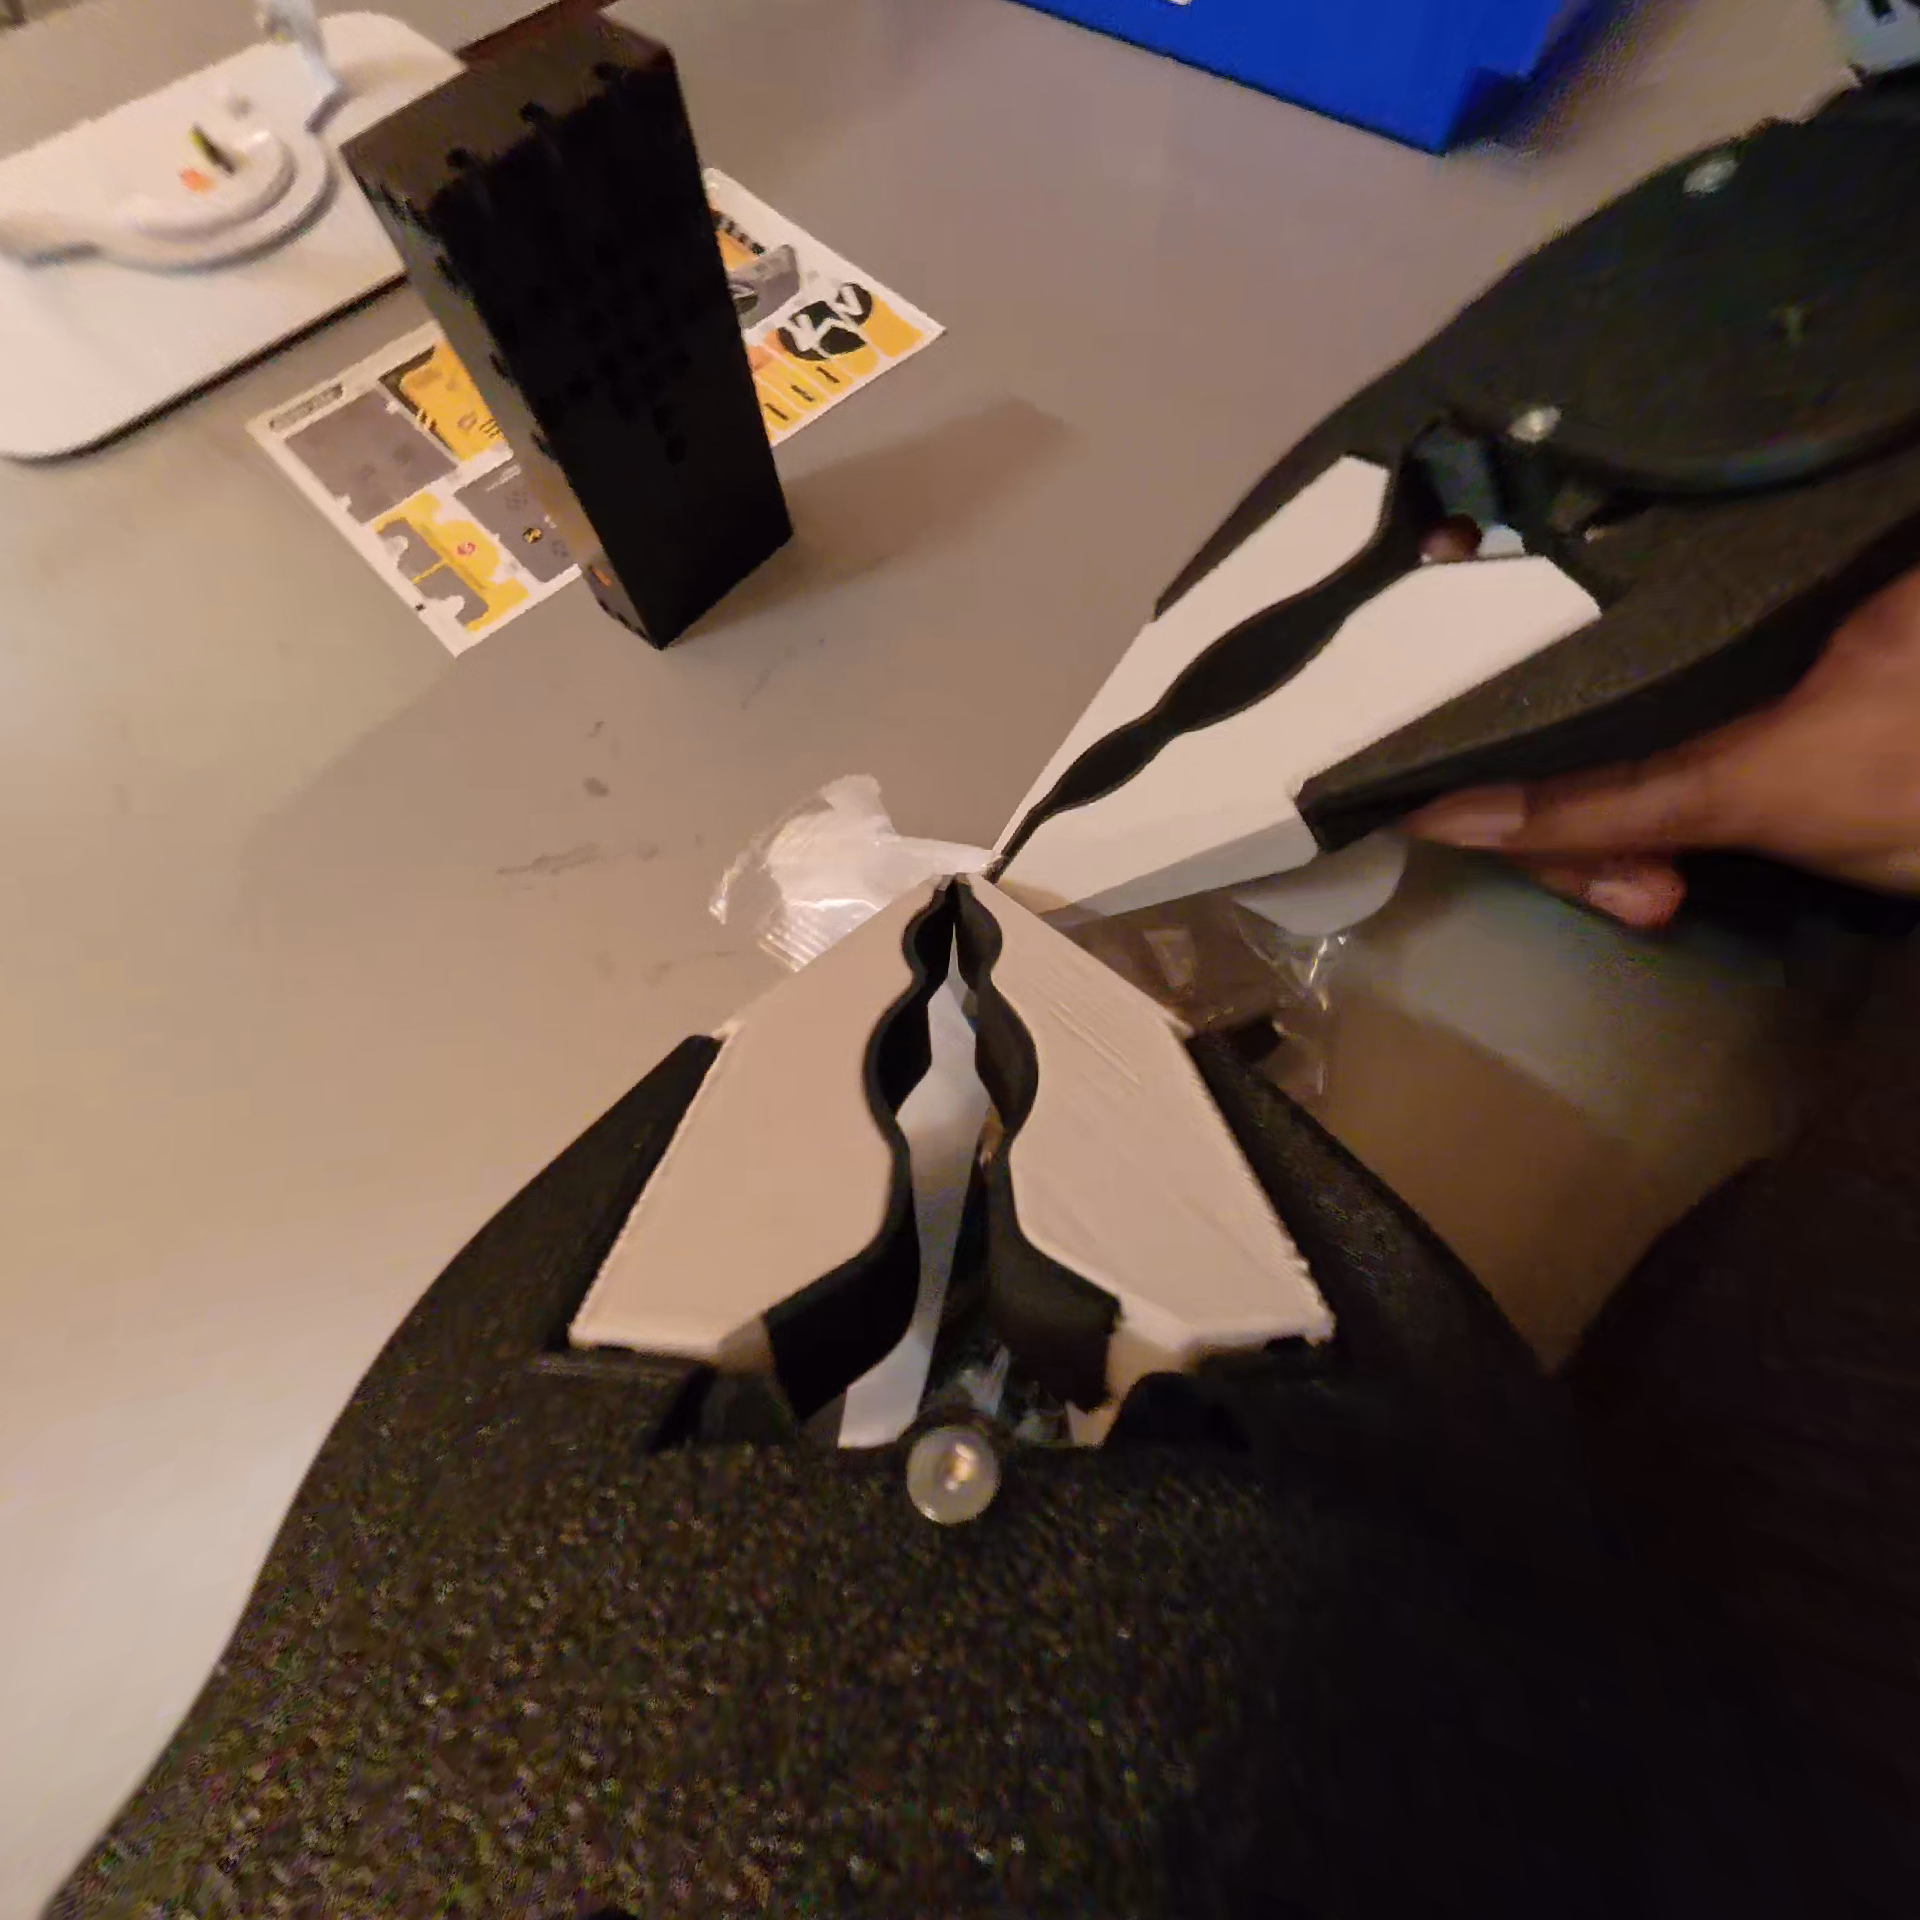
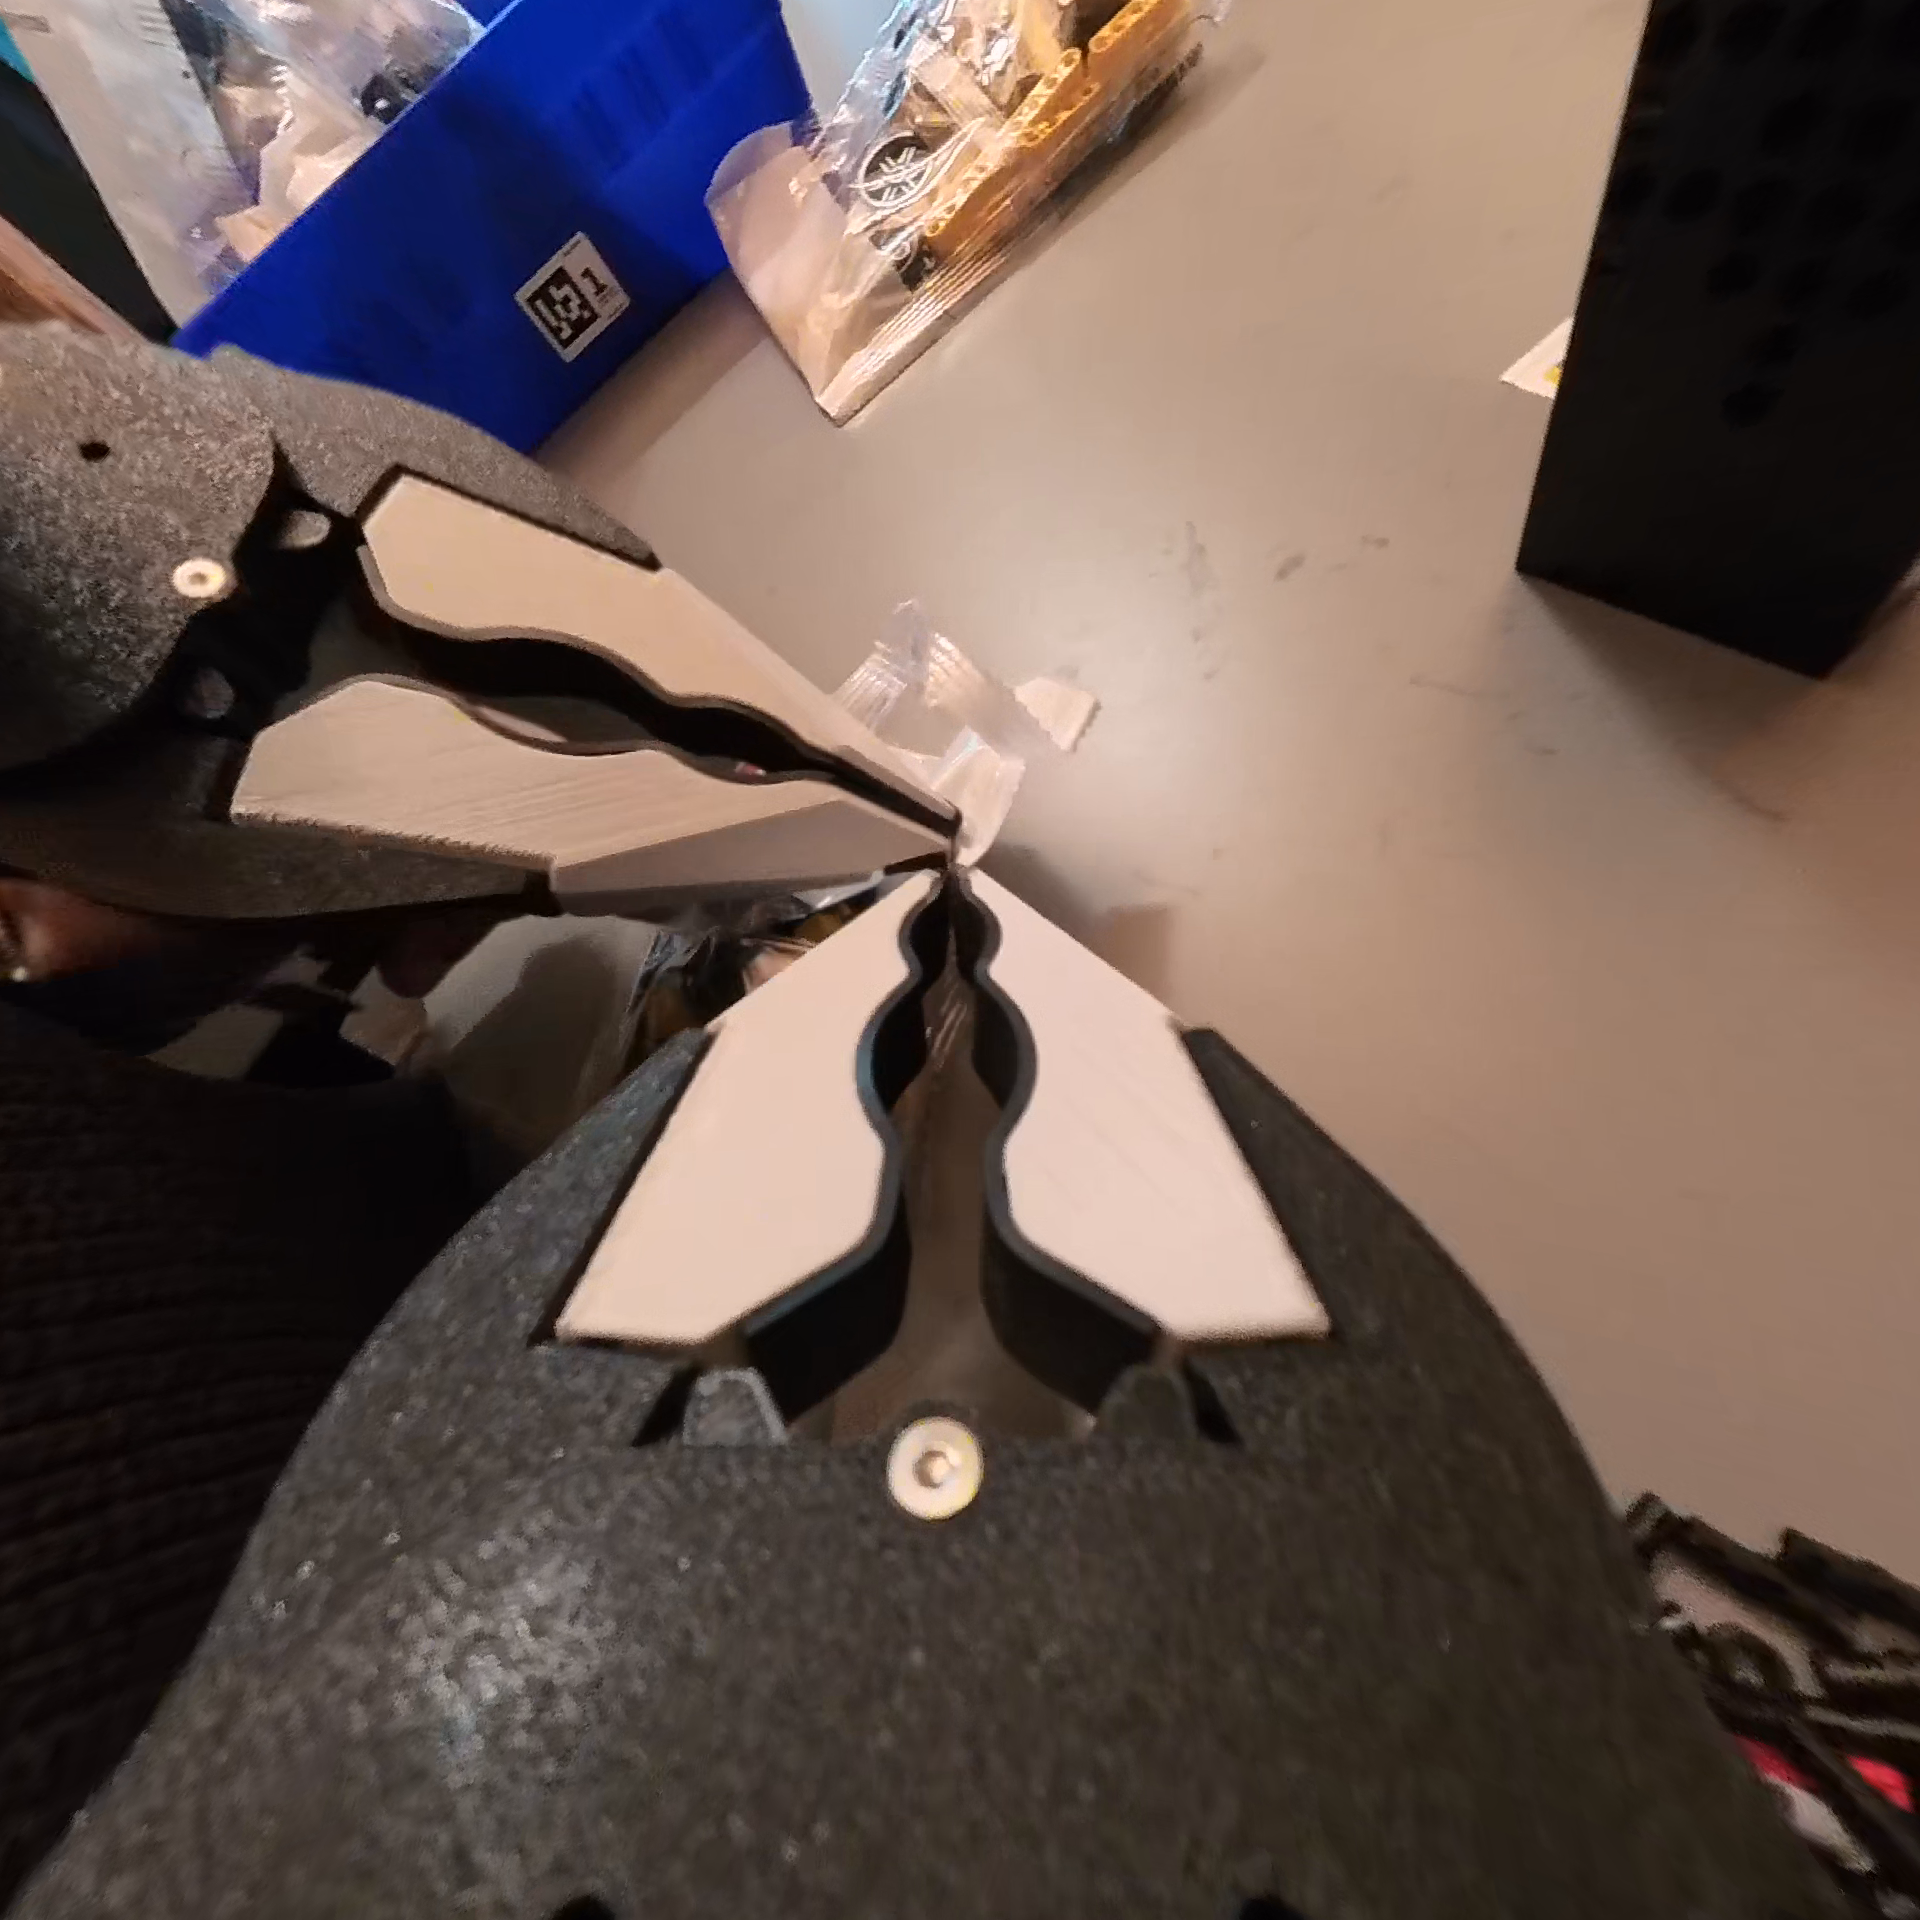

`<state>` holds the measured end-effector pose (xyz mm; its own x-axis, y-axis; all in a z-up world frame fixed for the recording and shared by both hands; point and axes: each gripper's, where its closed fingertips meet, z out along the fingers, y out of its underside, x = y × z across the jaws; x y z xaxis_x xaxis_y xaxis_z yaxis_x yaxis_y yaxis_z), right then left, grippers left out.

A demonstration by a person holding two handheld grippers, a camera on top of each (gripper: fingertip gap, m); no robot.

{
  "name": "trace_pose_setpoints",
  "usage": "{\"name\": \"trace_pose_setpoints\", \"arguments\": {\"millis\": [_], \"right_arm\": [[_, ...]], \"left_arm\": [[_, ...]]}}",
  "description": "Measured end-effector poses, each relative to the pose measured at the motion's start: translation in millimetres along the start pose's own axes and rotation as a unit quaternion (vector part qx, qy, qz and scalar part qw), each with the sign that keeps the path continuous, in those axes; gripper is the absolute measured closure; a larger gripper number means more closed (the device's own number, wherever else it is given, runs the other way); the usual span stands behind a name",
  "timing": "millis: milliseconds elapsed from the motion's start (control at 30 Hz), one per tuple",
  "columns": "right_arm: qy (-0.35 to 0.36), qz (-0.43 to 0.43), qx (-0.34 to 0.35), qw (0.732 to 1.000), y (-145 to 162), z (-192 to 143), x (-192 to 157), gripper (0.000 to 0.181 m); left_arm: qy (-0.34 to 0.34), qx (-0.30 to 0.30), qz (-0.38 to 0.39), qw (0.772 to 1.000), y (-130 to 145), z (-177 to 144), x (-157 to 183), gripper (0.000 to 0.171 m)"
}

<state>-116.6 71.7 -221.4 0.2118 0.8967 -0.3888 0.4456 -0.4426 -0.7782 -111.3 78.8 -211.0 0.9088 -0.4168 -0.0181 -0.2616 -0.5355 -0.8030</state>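
A small clear plastic bag [image 1: 831, 862] lies crumpled on the grey table [image 1: 312, 831], with pale parts inside. My left gripper [image 1: 954, 885] is shut, its tips pinching the bag's near edge. My right gripper [image 1: 997, 857] reaches in from the right, held by a hand [image 1: 1714, 790], and is shut on the same edge, tip to tip with the left. In the right wrist view the bag [image 2: 956, 696] lies just past my right gripper [image 2: 951, 883], and the left gripper [image 2: 948, 826] comes in from the left. The rest of the bag, holding dark parts [image 1: 1195, 956], hangs below the fingers.
A tall black perforated block [image 1: 582, 343] stands on a printed sticker sheet [image 1: 852, 332]; it also shows at the far right in the right wrist view [image 2: 1745, 312]. A white flat stand [image 1: 156, 260] is at the back left. A blue bin [image 2: 468, 208] and a bag of yellow parts [image 2: 966, 156] lie behind. Less than 4 cm separates the two grippers' tips. From the left gripper's tips to the tall black perforated block [image 1: 582, 343] is close to 12 cm. Look for it in the right wrist view [image 2: 1768, 137] too.
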Motion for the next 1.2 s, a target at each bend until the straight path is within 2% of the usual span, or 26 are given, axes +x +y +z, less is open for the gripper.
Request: {"name": "trace_pose_setpoints", "arguments": {"millis": [167,300,667,900,1067,1200], "right_arm": [[0.021,0.008,0.004,1.0,3.8,2.0,4.2,0.181],[0.006,0.026,0.015,1.0,0.9,-2.1,-1.6,0.181],[-0.031,0.063,0.033,0.997,2.2,-10.7,-10.2,0.181],[-0.064,0.084,0.036,0.994,5.8,-18.4,-16.5,0.181],[-0.088,0.105,0.053,0.989,5.7,-23.6,-19.9,0.181],[-0.104,0.119,0.055,0.986,9.4,-26.6,-25.1,0.181]], "left_arm": [[-0.038,0.001,-0.057,0.998,3.9,5.1,-1.5,0.171],[-0.046,0.004,-0.048,0.998,0.4,-1.0,-0.1,0.171],[-0.008,0.008,-0.092,0.996,-0.7,-9.3,6.4,0.171],[0.016,0.007,-0.095,0.995,-0.3,-14.3,14.8,0.171],[0.005,-0.01,-0.068,0.998,-1.9,-20.3,20.3,0.171],[0.025,-0.01,-0.097,0.995,0.1,-24.2,25.0,0.171]]}}
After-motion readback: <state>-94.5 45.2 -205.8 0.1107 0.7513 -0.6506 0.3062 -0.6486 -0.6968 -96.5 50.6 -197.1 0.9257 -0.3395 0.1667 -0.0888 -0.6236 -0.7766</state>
